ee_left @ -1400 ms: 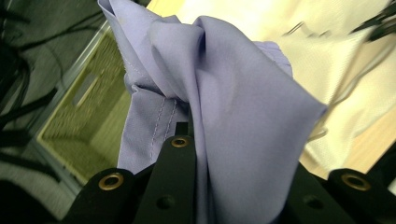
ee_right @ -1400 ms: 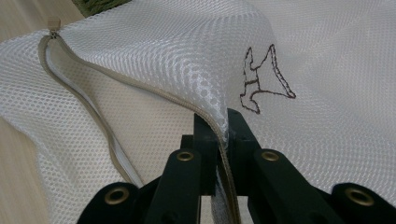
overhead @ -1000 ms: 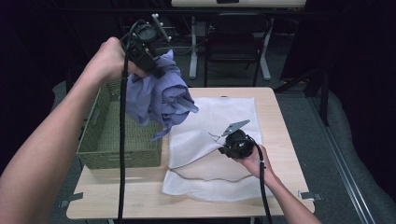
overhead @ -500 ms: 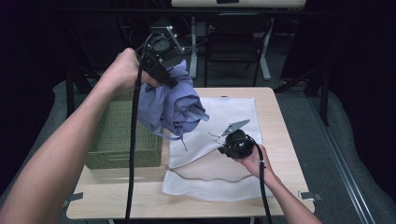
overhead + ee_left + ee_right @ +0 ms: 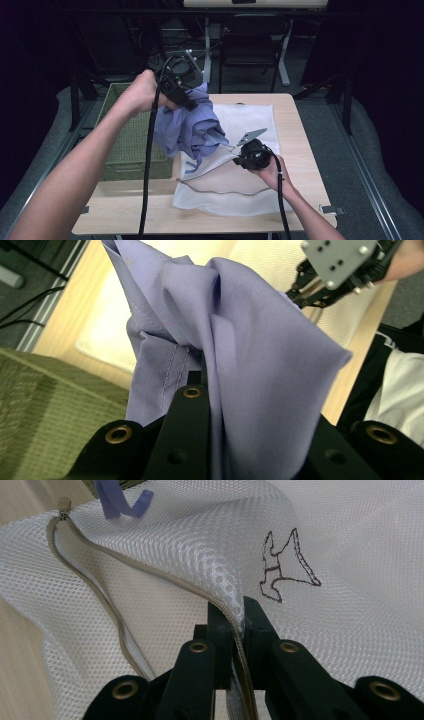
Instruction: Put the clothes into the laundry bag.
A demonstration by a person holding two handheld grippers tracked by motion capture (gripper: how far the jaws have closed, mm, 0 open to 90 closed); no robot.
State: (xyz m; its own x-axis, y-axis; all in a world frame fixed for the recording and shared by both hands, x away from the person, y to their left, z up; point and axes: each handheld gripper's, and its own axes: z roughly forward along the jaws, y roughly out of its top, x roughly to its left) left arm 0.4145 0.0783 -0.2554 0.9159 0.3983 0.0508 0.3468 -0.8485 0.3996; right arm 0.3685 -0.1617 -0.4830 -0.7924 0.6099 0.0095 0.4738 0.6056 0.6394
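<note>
Lilac shirt (image 5: 192, 127) bunched, dangling from clamped left gripper (image 5: 189, 103); right gripper (image 5: 239, 611) pinching mesh bag (image 5: 250, 120)

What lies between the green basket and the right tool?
In the high view, the purple shirt hangs between the basket and the right tool, held by the left tool.

A light wooden table (image 5: 295, 130) fills the middle of the high view, its near edge at the bottom of the frame. On its left part stands a green woven basket (image 5: 131, 150), reaching toward the upper left. A white mesh bag (image 5: 235, 192) (zip edge curving across its lower half, one side lifted off the wood) lies spread over the centre and lower middle, just beside the basket.
</note>
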